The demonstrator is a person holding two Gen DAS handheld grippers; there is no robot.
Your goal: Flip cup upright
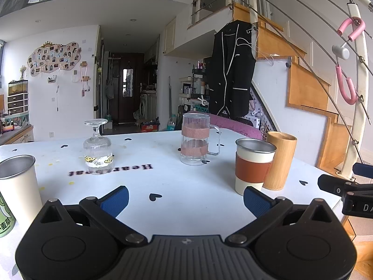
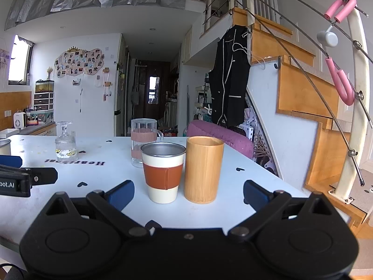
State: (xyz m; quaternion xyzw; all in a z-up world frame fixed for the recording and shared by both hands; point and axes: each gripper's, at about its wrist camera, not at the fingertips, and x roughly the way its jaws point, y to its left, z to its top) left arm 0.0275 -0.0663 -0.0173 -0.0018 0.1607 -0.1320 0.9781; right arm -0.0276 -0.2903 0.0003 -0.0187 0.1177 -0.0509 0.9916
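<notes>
Faintly, table (image 1: pixel 186 186) print reads "Heart…"; inverted goblet (image 1: pixel 98 150) hides middle letters.

Wooden staircase (image 2: pixel 303 88), white walls (image 1: pixel 70 98).

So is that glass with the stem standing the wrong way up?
Yes, upside down. The stemmed glass rests on its rim on the table, with its round foot in the air on top.

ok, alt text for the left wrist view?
An upside-down stemmed glass stands on a white table, far left of the open, empty left claw. A glass mug, a banded cup and a wooden cup stand upright to its right.
</notes>
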